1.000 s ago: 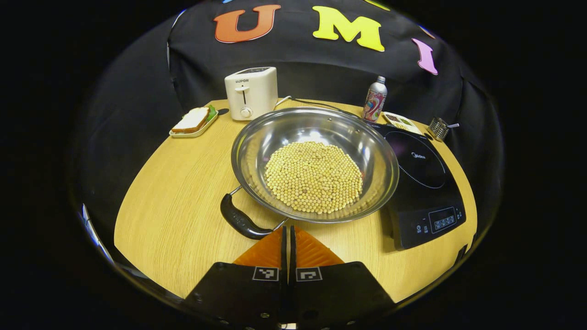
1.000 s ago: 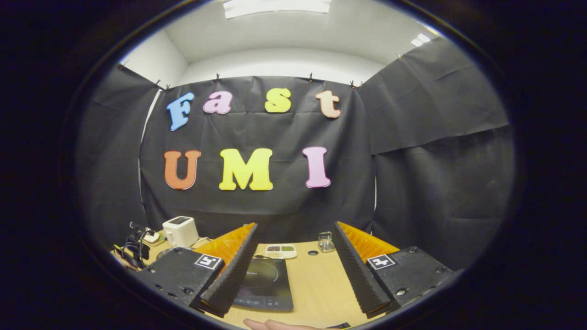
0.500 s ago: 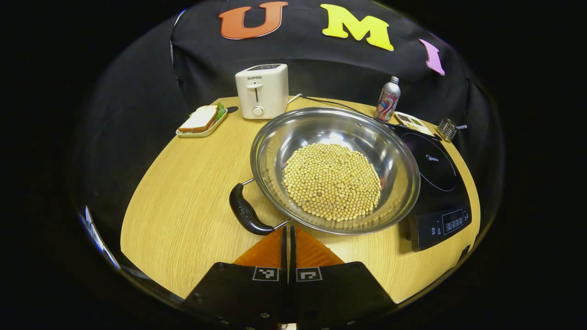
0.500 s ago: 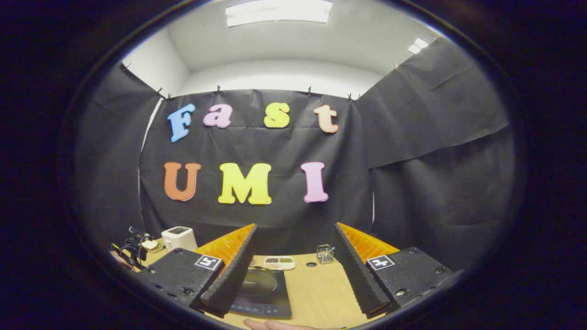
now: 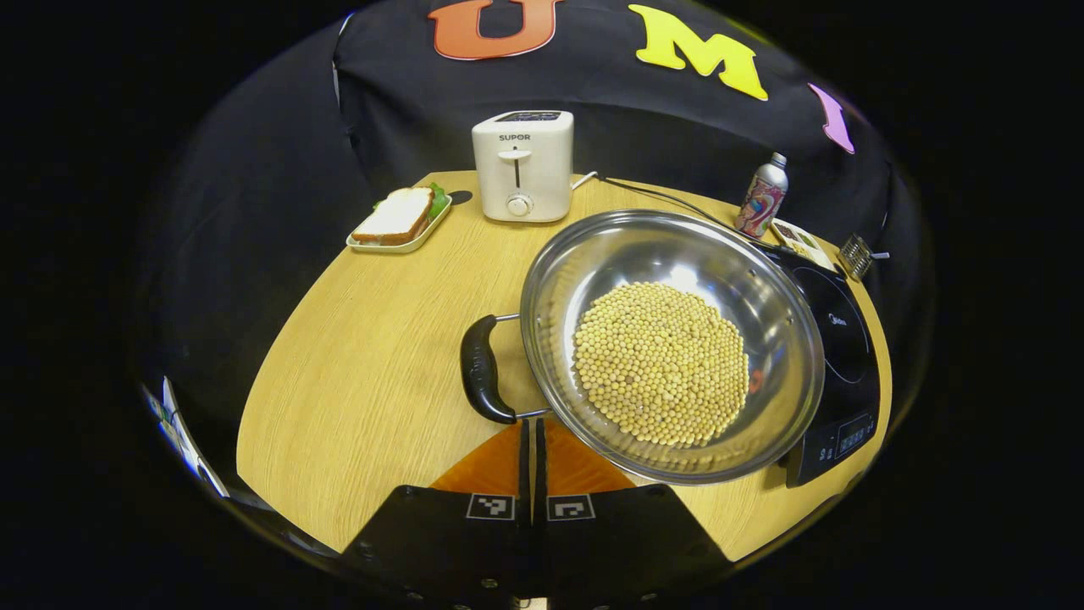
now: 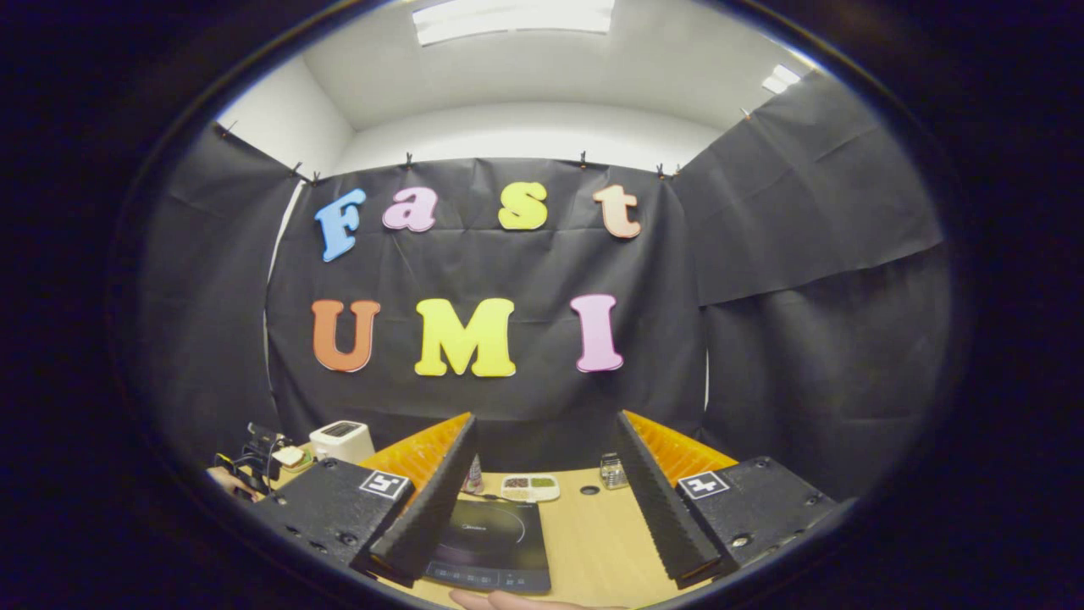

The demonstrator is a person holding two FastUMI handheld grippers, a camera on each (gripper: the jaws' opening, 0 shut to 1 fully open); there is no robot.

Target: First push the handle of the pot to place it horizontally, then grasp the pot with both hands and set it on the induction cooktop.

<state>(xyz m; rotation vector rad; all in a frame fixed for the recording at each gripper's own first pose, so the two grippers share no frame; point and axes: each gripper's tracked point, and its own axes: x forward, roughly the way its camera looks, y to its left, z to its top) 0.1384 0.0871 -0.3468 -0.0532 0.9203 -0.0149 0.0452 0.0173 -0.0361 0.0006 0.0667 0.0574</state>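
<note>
pushing the pot handle round, right gripper waiting

left gripper view: the left gripper point(image 5: 533, 428) shows at the bottom with its two orange fingers pressed together, nothing between them. closed like this they make one blunt wedge, which suits pushing better than grasping. their tips sit just beside the lower end of the black curved handle point(image 5: 481, 379) of the wide stainless steel pot point(image 5: 673, 343); whether they touch it i cannot tell. the pot stands on the round wooden table point(image 5: 364, 373), holds a heap of yellow soybeans point(image 5: 662, 363), and its far rim overlaps the black induction cooktop point(image 5: 838, 339) on the right, so the carry should be short. i judge the handle-turning step to be under way, with the lift not yet begun. at the back stand a white toaster point(image 5: 521, 165), a sandwich on a pale green tray point(image 5: 398, 222), and a printed metal bottle point(image 5: 762, 195).

right gripper view: the right gripper point(image 6: 546, 500) is held high and level, jaws spread wide and empty, probably kept clear until both grippers are needed for the lift. between its ribbed fingers lies the cooktop point(image 6: 491, 542), bare on top. a small divided dish point(image 6: 529, 487) sits behind it. a hand point(image 6: 500, 600) edges in at the bottom.
</note>
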